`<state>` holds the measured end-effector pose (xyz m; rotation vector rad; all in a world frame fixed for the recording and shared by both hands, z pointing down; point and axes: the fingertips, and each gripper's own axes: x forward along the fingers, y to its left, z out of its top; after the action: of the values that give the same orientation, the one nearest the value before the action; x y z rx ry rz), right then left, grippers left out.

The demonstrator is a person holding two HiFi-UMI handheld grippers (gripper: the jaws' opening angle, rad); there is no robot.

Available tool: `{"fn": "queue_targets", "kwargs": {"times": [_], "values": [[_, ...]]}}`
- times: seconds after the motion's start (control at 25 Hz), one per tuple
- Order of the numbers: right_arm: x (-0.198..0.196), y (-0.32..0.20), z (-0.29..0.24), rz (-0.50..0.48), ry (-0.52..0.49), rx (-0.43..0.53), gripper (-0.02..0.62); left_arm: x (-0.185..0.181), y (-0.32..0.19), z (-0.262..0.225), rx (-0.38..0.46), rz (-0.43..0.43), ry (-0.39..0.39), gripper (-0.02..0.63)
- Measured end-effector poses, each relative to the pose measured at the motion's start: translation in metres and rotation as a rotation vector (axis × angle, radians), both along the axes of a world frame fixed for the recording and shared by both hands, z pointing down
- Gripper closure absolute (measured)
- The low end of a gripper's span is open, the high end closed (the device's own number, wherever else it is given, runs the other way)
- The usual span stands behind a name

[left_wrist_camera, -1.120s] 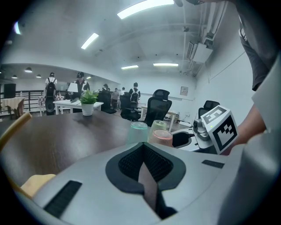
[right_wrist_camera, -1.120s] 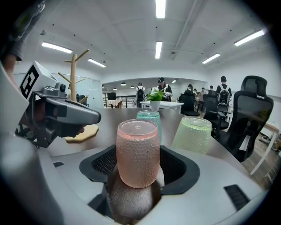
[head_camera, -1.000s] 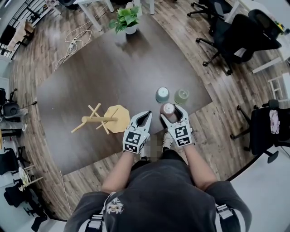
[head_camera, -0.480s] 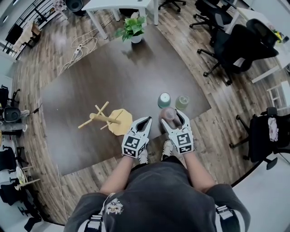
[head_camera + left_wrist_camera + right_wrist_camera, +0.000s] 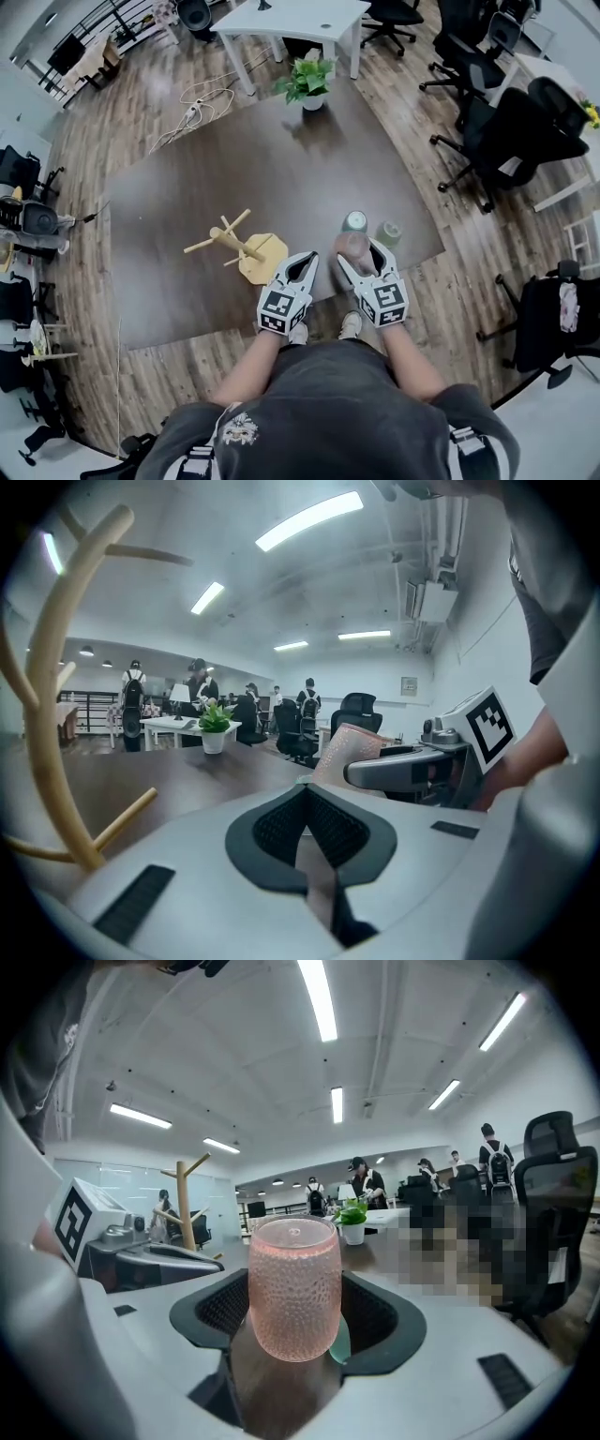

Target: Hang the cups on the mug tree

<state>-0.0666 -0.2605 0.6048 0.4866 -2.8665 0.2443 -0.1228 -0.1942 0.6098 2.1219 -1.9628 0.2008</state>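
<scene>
Cup (image 5: pixel 292 1283), apparently inverted, in right tongs (image 5: pixel 298 1309)

The pink cup (image 5: pixel 292 1288) is translucent, plastic or glass, can't tell which, with a pebbly dimpled skin all round and a smoother flat top end. The mug tree (image 5: pixel 242 250) is pale bare wood, smooth and matt. The left gripper (image 5: pixel 302 803) and right gripper (image 5: pixel 295 1312) both have light grey matt plastic shells, and the pads (image 5: pixel 272 829) are black with a fine ribbed texture. The table (image 5: pixel 187 216) is dark brown with a soft sheen. The floor (image 5: pixel 94 375) is wood-look planks. The person's top (image 5: pixel 328 412) is dark cloth.
</scene>
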Motion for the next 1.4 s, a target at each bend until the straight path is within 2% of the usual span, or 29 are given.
{"fn": "queue_targets", "kwargs": {"times": [0.28,0.72,1.12,1.24,1.4], "values": [[-0.029,0.009,-0.017,-0.129,-0.055,-0.025,0.275,-0.014,0.021,-0.002,0.008,-0.116,0.001,0.6],[-0.097,0.049,-0.03,-0.334,-0.073,-0.055,0.275,-0.045,0.083,-0.001,0.008,-0.295,0.013,0.6],[-0.137,0.06,-0.03,-0.401,-0.098,-0.13,0.275,-0.068,0.117,0.007,-0.001,-0.411,0.007,0.6],[-0.147,0.064,-0.029,-0.393,-0.118,-0.189,0.275,-0.076,0.128,0.003,-0.003,-0.431,-0.002,0.6],[-0.154,0.071,-0.019,-0.375,-0.15,-0.352,0.275,-0.082,0.142,0.003,0.001,-0.467,0.004,0.6]]}}
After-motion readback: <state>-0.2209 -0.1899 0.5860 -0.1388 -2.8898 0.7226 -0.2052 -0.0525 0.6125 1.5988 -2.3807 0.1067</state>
